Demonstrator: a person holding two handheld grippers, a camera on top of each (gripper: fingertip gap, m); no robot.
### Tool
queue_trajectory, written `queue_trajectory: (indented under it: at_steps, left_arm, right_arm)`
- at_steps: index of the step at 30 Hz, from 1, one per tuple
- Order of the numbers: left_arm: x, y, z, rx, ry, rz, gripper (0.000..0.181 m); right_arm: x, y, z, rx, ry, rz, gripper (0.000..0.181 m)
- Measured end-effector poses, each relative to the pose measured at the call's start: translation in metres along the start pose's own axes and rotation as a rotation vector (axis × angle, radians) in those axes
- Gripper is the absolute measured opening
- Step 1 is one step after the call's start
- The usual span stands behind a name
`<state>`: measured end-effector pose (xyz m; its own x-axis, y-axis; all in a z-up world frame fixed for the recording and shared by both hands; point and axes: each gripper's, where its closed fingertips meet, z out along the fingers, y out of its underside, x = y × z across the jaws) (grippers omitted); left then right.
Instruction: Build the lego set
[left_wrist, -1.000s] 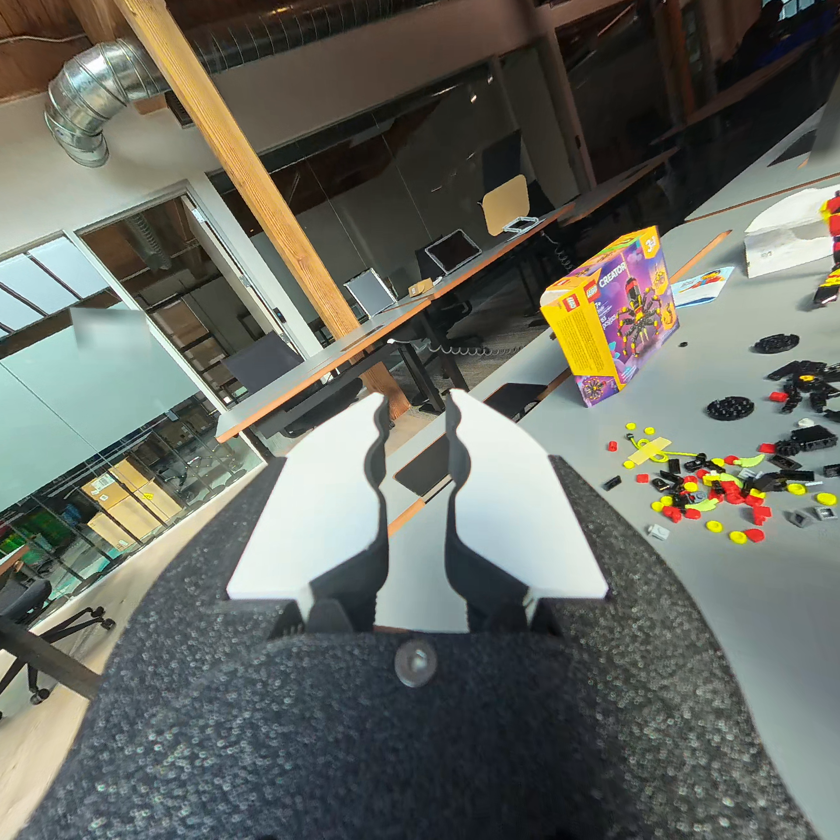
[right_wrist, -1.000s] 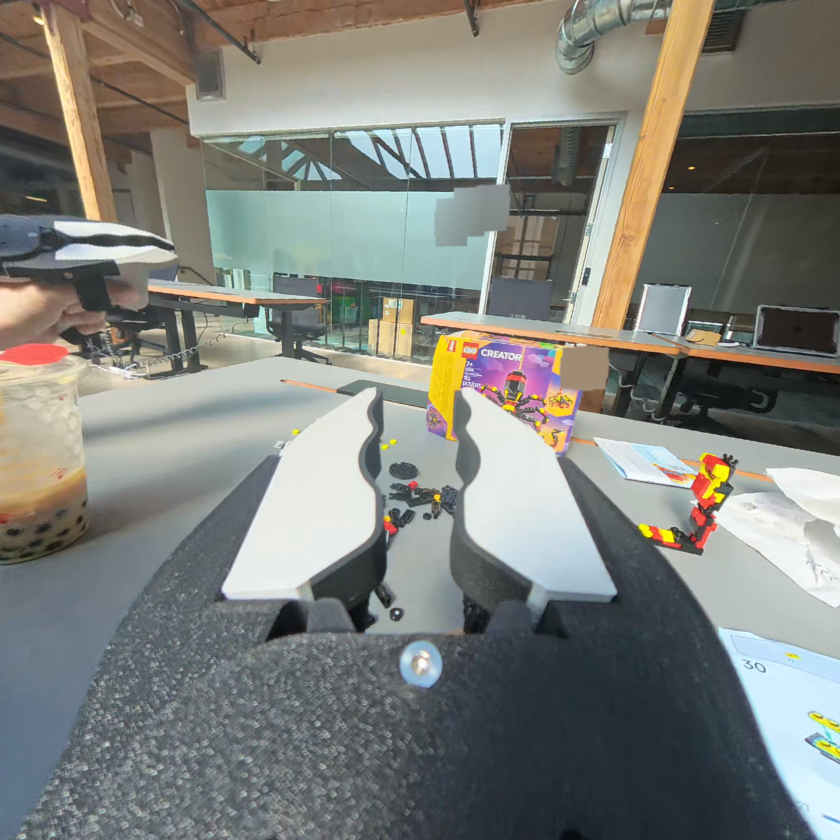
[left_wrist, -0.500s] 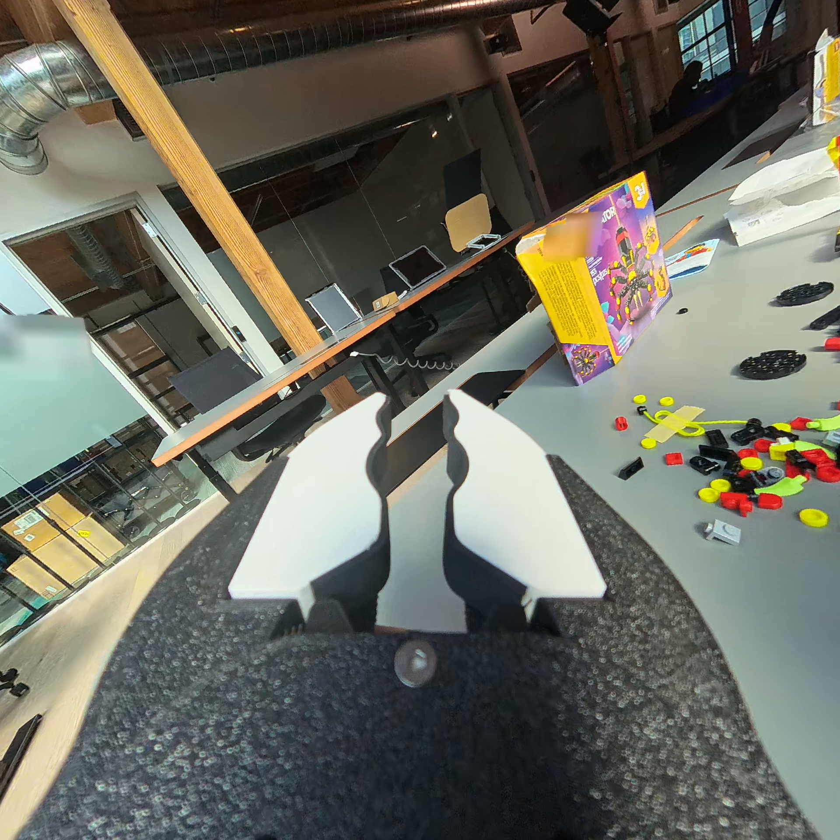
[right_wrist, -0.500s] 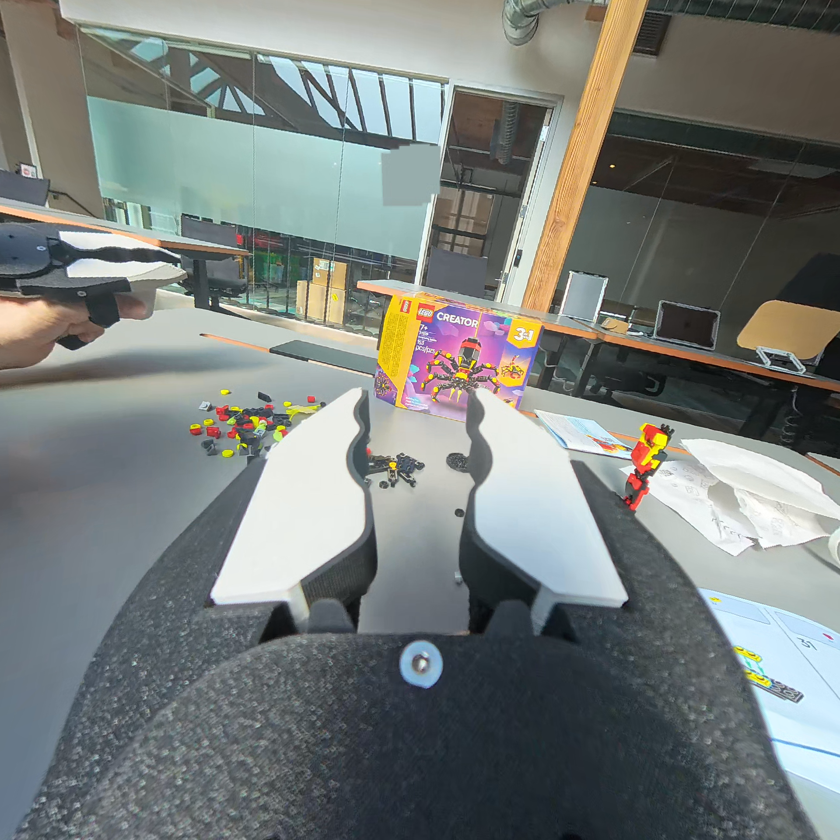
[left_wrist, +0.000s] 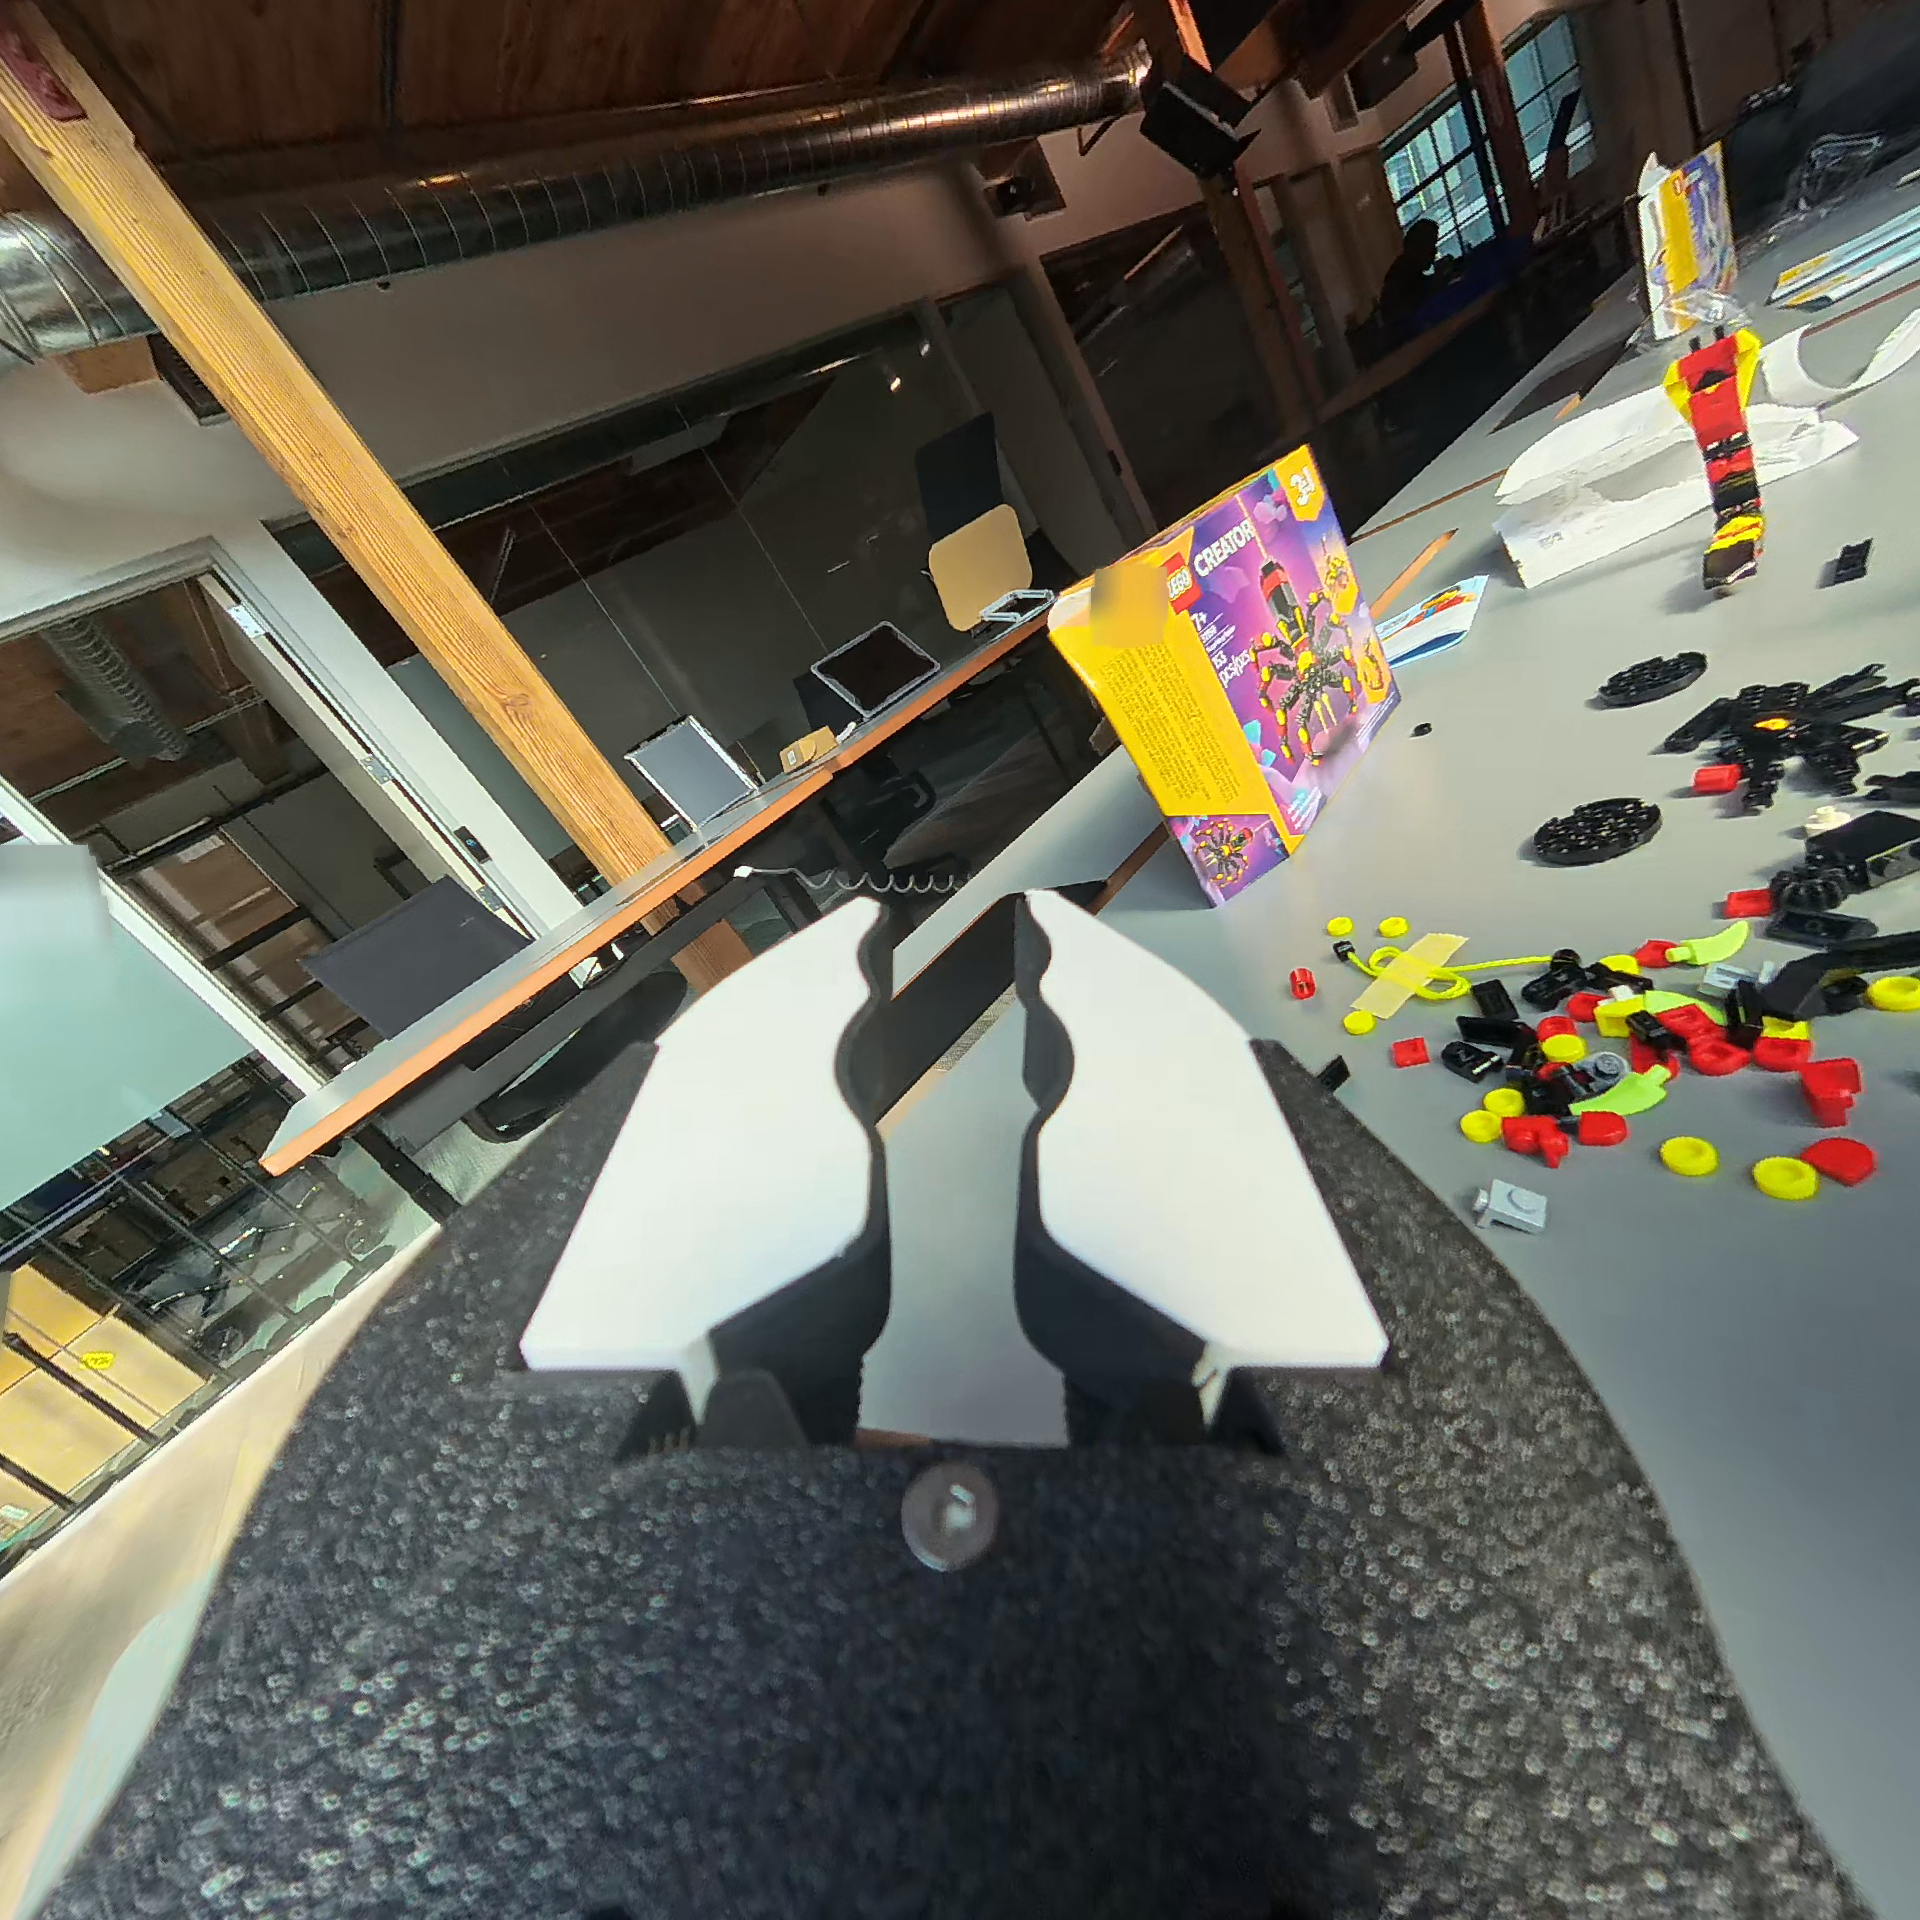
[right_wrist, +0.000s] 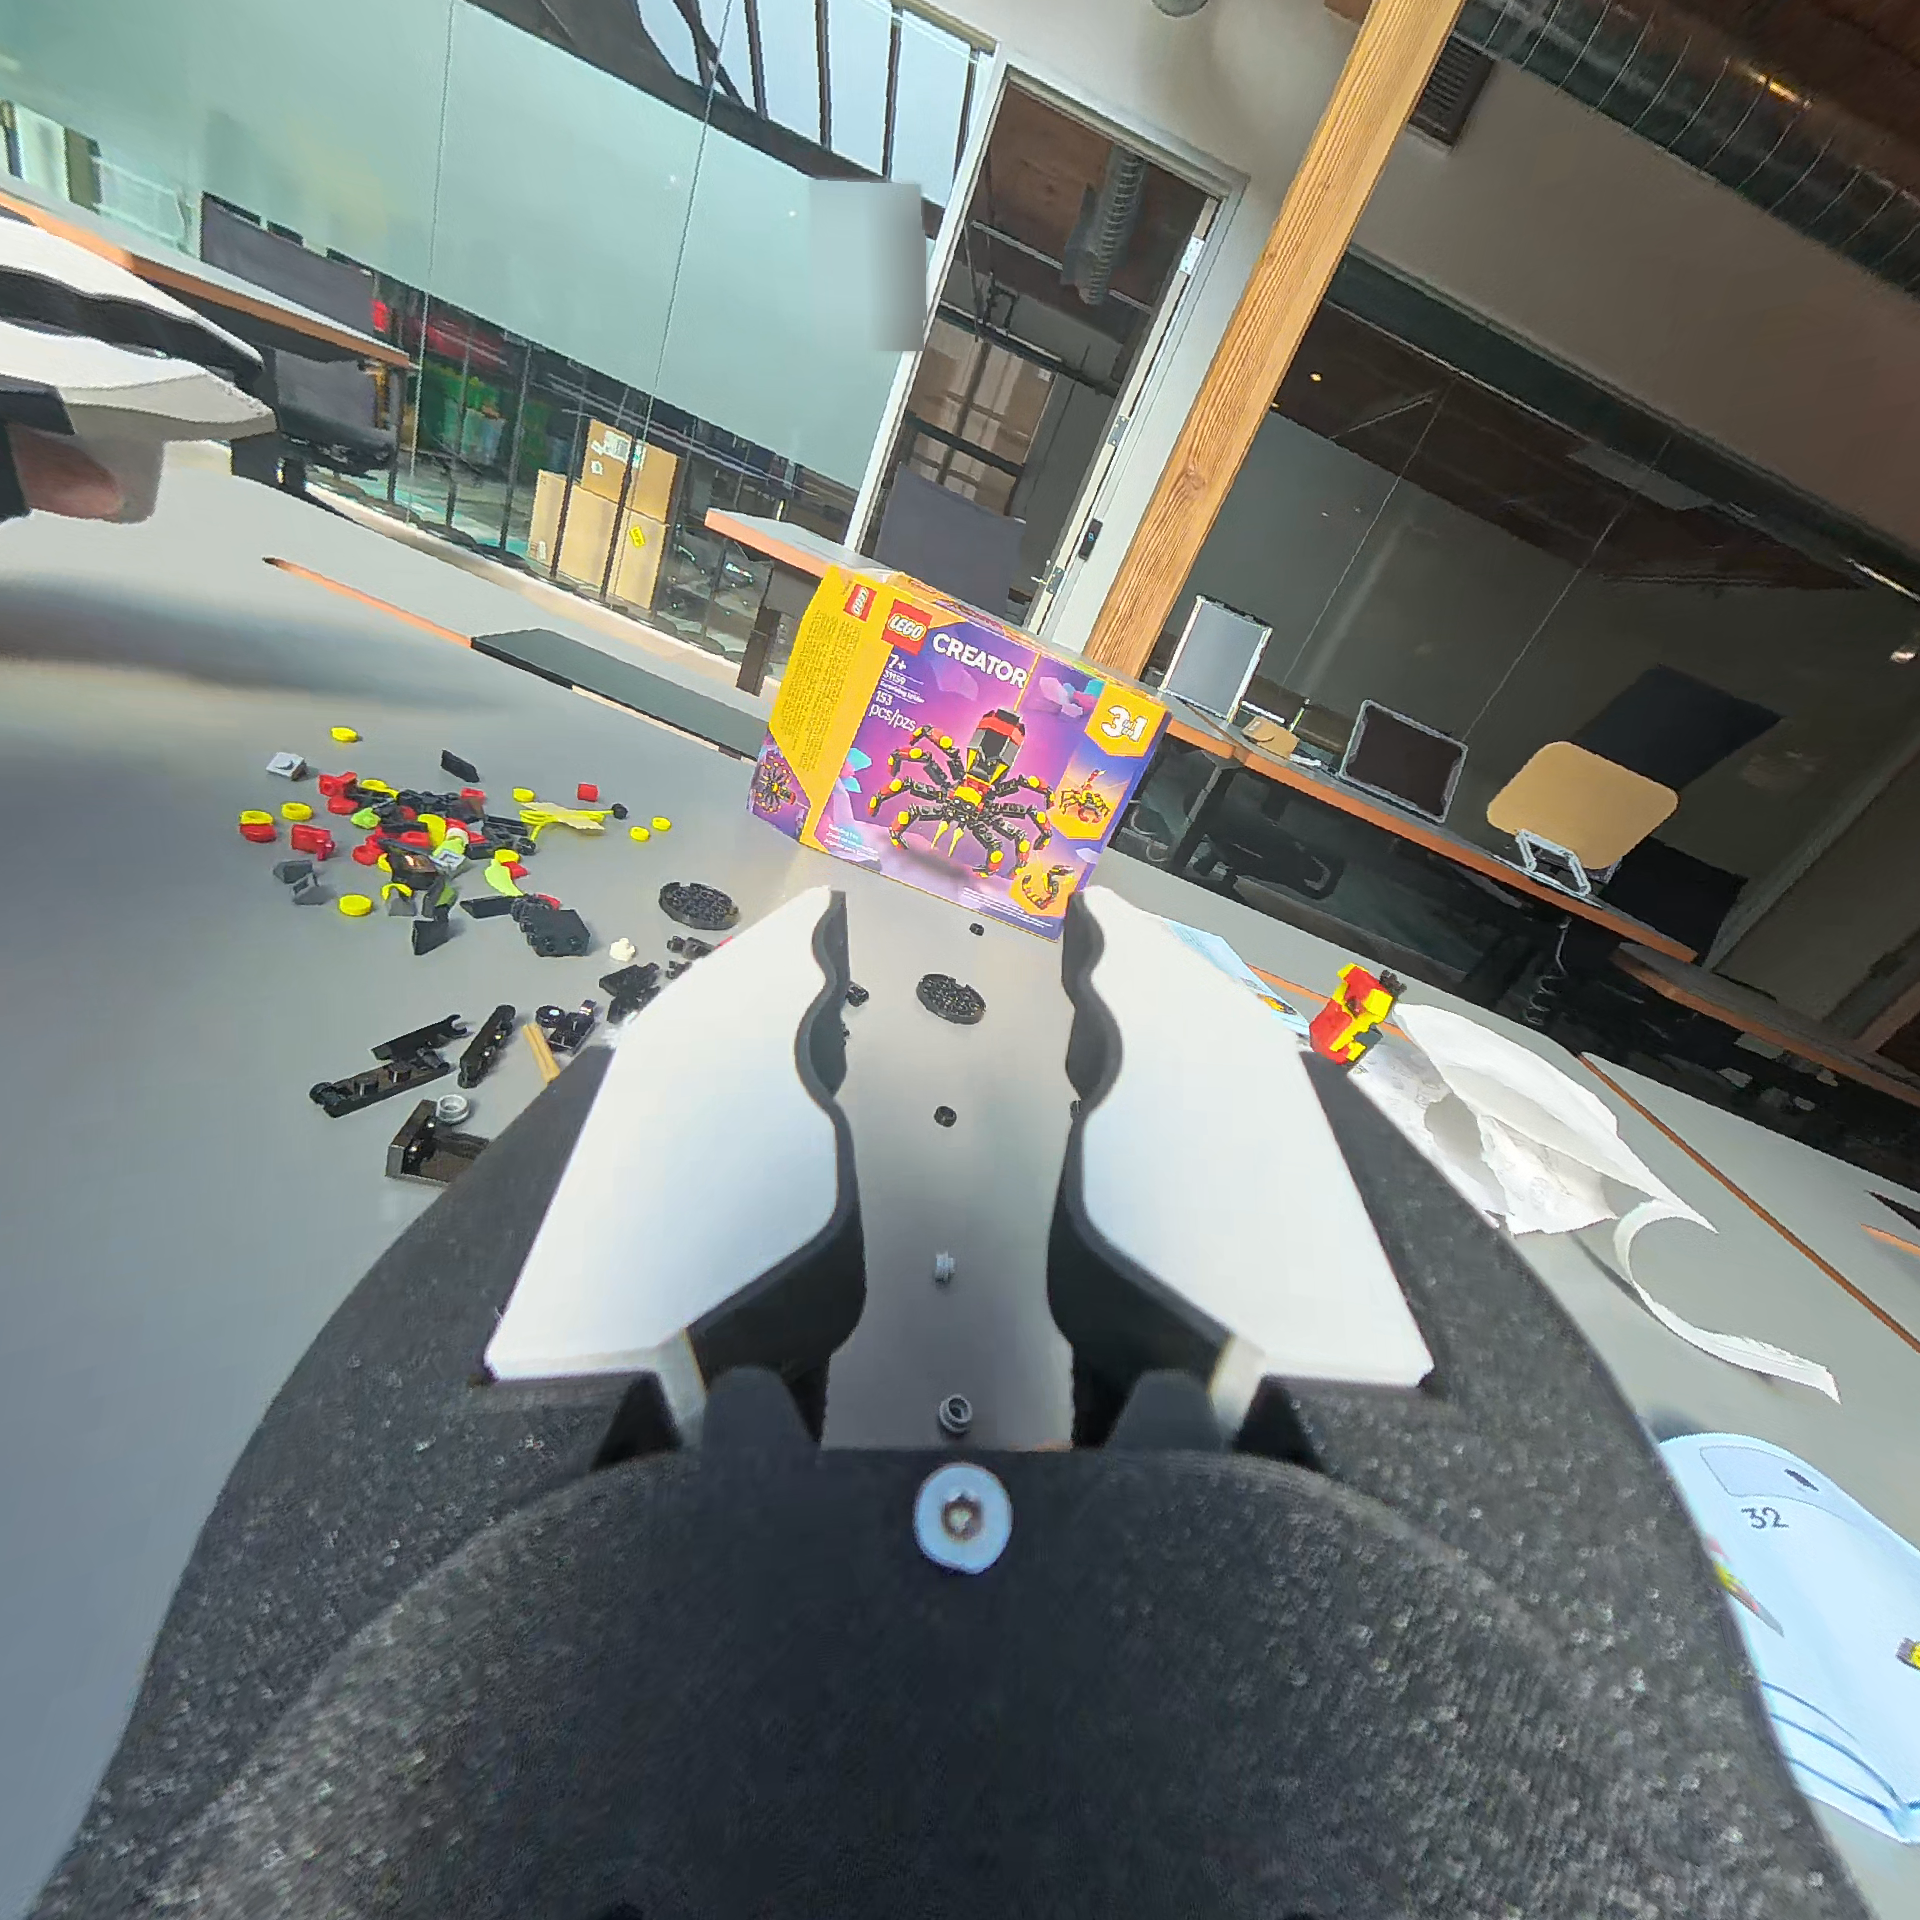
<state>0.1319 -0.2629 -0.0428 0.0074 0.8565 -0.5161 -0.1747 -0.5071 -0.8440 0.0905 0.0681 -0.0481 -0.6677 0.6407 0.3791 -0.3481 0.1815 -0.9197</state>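
My left gripper (left_wrist: 948, 914) is open and empty, above the grey table (left_wrist: 1683, 1455) near its left edge. A loose pile of red, yellow and black pieces (left_wrist: 1662, 1049) lies to its right. My right gripper (right_wrist: 956, 904) is open and empty, low over the table (right_wrist: 156, 1091). The same pile (right_wrist: 416, 831) lies ahead to its left, and black pieces (right_wrist: 416, 1070) lie close on its left. A black round plate (right_wrist: 951, 997) shows between its fingers. A partly built red, yellow and black model (right_wrist: 1351, 1013) stands to its right and also shows in the left wrist view (left_wrist: 1725, 457).
The purple and yellow set box (right_wrist: 956, 779) stands upright ahead and shows in the left wrist view (left_wrist: 1247, 707). Crumpled white paper (right_wrist: 1507, 1132) and an open instruction booklet (right_wrist: 1818, 1621) lie at the right. The left gripper (right_wrist: 125, 364) is at that view's left edge. The tips of one gripper are about 35 cm away from the tips of the other.
The right gripper has dropped and moved closer to the pieces, and its jaws have spread wider. The left gripper has swung right toward the pile. A drink cup has left the right view.
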Motion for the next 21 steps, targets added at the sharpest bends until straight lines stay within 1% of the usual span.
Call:
queue_trajectory:
  at_steps: [6,12,21]
  left_arm:
    - [-0.007,0.004,0.000,-0.007,-0.009,-0.060,0.022]
    - [-0.003,0.006,0.001,-0.014,0.010,-0.057,0.022]
    - [-0.006,0.011,0.003,-0.030,0.013,-0.104,0.022]
  right_arm:
    - [-0.004,0.005,0.003,-0.034,0.002,-0.057,0.039]
    - [-0.004,0.011,0.007,-0.059,-0.005,-0.064,0.038]
    - [0.003,0.012,0.007,-0.063,0.022,-0.042,0.037]
